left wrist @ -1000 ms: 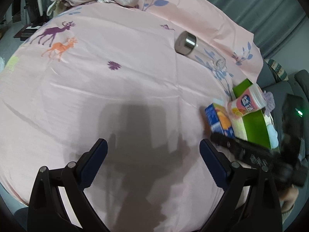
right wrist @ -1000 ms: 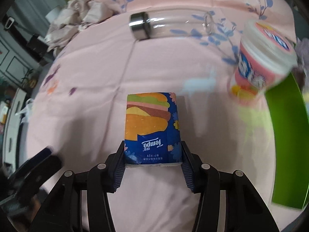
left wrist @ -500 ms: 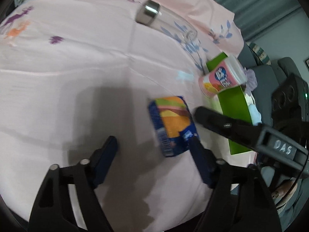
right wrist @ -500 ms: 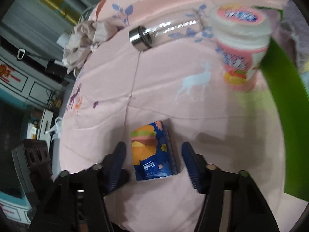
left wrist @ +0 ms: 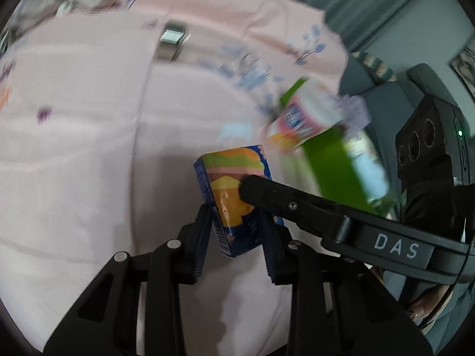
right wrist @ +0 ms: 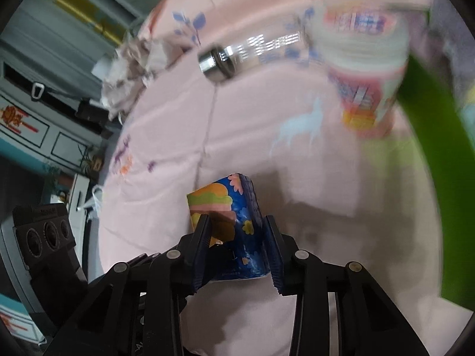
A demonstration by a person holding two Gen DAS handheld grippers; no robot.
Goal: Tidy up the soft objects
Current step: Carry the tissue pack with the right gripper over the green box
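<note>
Both claws meet on one blue tissue pack (left wrist: 234,195) above the pink bedspread (left wrist: 89,148): the left claw (left wrist: 236,243) pinches its near end between its fingers, while the right claw (right wrist: 237,249) appears closed on the same pack (right wrist: 234,231), though blur leaves that grip uncertain. Light and squashy, the pack will likely dent under pressure; the flat long sides offer the surest hold. Farther right, a pink tub (left wrist: 305,118) leans at a green bin (left wrist: 332,166); a clear bottle (right wrist: 237,56) lies beyond.
</note>
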